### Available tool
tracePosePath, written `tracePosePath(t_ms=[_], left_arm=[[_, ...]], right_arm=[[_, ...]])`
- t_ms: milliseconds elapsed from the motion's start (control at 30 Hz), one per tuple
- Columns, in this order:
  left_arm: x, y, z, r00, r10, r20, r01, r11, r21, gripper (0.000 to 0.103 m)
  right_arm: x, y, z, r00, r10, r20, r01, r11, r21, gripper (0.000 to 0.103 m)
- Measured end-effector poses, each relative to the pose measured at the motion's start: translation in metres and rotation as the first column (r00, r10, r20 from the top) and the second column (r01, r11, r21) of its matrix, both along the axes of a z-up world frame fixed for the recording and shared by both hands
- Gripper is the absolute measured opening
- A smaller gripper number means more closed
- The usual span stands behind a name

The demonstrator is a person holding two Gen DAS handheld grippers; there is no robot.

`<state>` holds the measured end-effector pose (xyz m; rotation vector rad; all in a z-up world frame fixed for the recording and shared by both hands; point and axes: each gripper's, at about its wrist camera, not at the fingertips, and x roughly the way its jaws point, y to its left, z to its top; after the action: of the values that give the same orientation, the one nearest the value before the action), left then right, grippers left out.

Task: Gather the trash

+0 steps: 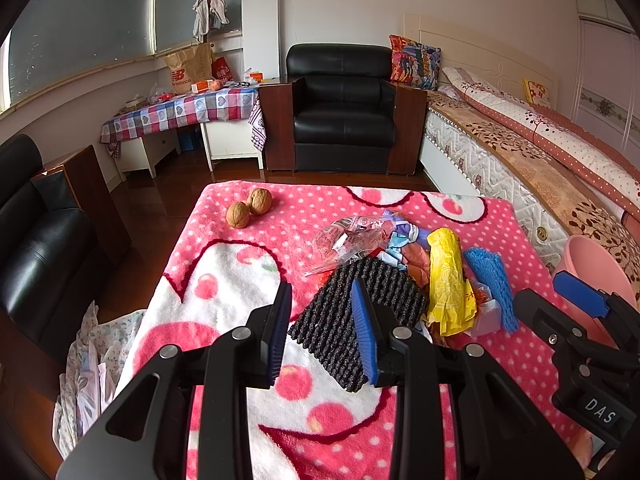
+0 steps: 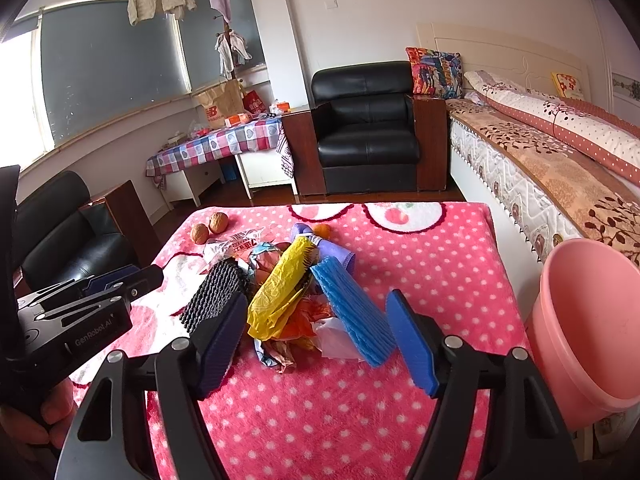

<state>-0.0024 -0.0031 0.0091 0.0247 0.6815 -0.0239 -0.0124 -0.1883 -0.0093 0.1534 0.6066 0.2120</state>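
Note:
A pile of trash lies on the pink dotted blanket [image 1: 248, 280]: a dark ribbed pad [image 1: 340, 312] [image 2: 216, 292], a yellow plastic bag [image 1: 448, 280] [image 2: 280, 292], a blue foam strip [image 1: 494, 284] [image 2: 352, 312], a clear wrapper [image 1: 352, 236] and crumpled coloured wrappers [image 2: 292, 344]. My left gripper [image 1: 324, 332] is open, its right finger over the ribbed pad's near side. My right gripper [image 2: 316, 340] is open, straddling the near end of the pile; it also shows in the left wrist view [image 1: 576, 300]. A pink bucket [image 2: 592, 320] stands right of the table.
Two walnuts [image 1: 250, 208] lie at the blanket's far left. A small orange fruit [image 2: 322, 231] sits behind the pile. A bed [image 2: 560, 168] runs along the right, black armchairs [image 1: 344, 108] stand behind and to the left, and a checked-cloth table [image 1: 180, 112] is by the window.

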Motion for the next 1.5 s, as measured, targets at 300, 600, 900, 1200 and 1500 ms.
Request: tracePosePath(t_ms=[300, 600, 900, 1200, 1500], left_arm=[[-0.006, 0.004, -0.003, 1.000, -0.021, 0.010, 0.021, 1.000, -0.022, 0.031], [-0.012, 0.023, -0.012, 0.997, -0.069, -0.019, 0.066, 0.989, -0.131, 0.031], [-0.017, 0.001, -0.027, 0.973, -0.225, -0.042, 0.218, 0.967, -0.134, 0.032], [0.000, -0.024, -0.047, 0.968, -0.237, -0.086, 0.238, 0.971, -0.003, 0.032], [0.011, -0.023, -0.058, 0.971, -0.211, -0.110, 0.214, 0.977, 0.019, 0.031]], right_arm=[[0.000, -0.003, -0.004, 1.000, -0.002, -0.018, 0.002, 1.000, -0.003, 0.068], [0.003, -0.004, -0.008, 0.999, 0.003, -0.038, -0.003, 1.000, -0.006, 0.068], [0.012, -0.009, -0.018, 0.997, 0.009, -0.081, -0.009, 1.000, -0.008, 0.066], [0.029, -0.014, -0.024, 0.993, 0.046, -0.111, -0.046, 0.999, 0.003, 0.065], [0.050, -0.012, -0.034, 0.985, 0.086, -0.149, -0.085, 0.996, 0.015, 0.044]])
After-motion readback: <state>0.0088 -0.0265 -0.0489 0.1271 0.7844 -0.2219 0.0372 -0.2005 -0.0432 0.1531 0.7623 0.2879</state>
